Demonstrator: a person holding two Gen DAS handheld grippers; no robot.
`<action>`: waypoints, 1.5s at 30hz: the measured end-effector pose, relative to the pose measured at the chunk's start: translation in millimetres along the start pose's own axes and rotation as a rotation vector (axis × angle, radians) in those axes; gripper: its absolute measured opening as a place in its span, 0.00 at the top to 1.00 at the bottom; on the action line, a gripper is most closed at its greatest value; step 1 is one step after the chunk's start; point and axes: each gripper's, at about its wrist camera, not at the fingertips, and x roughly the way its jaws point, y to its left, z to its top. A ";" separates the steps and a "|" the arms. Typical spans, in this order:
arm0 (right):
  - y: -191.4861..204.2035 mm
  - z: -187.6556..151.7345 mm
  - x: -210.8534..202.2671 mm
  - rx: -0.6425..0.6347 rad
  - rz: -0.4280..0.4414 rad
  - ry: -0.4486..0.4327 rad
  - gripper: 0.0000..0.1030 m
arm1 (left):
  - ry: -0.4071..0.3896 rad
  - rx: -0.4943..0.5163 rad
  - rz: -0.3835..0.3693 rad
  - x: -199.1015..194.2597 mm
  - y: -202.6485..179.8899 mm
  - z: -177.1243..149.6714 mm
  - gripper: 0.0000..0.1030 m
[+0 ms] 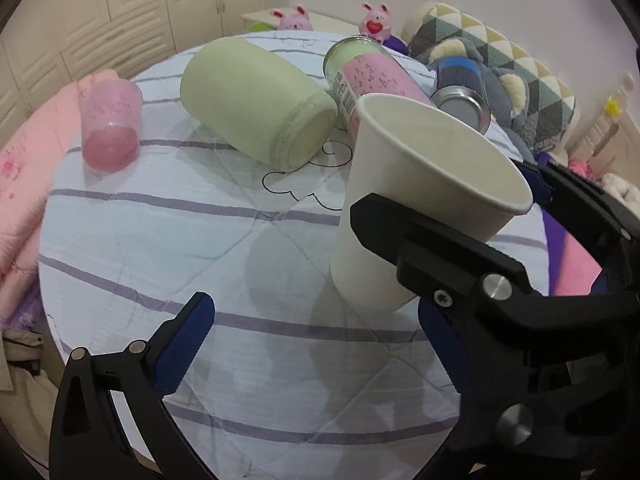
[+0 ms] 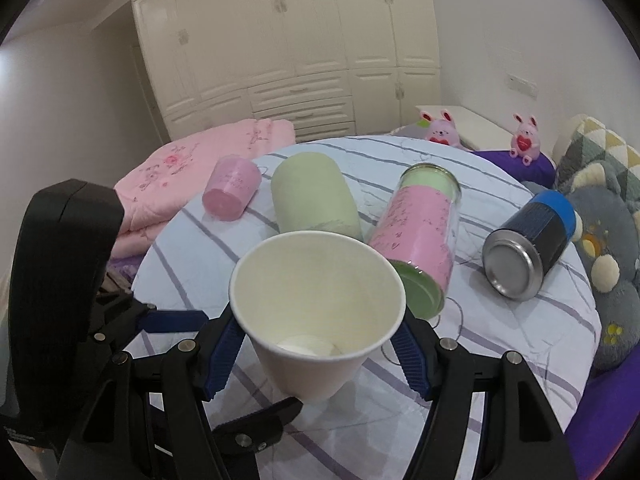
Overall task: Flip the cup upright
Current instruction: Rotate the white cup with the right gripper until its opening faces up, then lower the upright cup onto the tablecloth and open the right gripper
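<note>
A white paper cup point(image 2: 316, 312) is held mouth-up, tilted a little, between the blue pads of my right gripper point(image 2: 320, 348), just above the striped round table point(image 2: 520, 344). In the left wrist view the same cup point(image 1: 420, 184) stands at the right, with the right gripper's black finger point(image 1: 400, 236) across its side. My left gripper point(image 1: 316, 344) is open and empty, low over the table to the left of the cup. Its body also shows in the right wrist view point(image 2: 60, 280).
Lying on their sides on the table: a pink cup point(image 1: 110, 124), a pale green jar point(image 1: 256, 104), a pink-labelled glass bottle point(image 1: 368, 76), a blue-capped metal can point(image 1: 464, 92). A pink quilt point(image 2: 192, 172) lies at left, plush toys point(image 2: 600, 248) at right.
</note>
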 end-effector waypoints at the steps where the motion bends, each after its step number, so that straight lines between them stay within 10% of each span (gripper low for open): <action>1: 1.4 -1.0 -0.3 -0.014 -0.002 -0.005 0.33 | -0.007 0.011 0.008 -0.6 -1.2 -1.1 0.00; 23: 7.4 -9.6 -7.0 -0.183 0.071 -0.023 0.32 | -0.234 0.311 -0.014 -2.0 -33.8 -5.1 0.00; 45: 9.4 -10.9 -15.5 -0.236 0.076 -0.034 0.21 | -0.284 0.297 -0.027 -8.9 -33.6 -11.4 0.00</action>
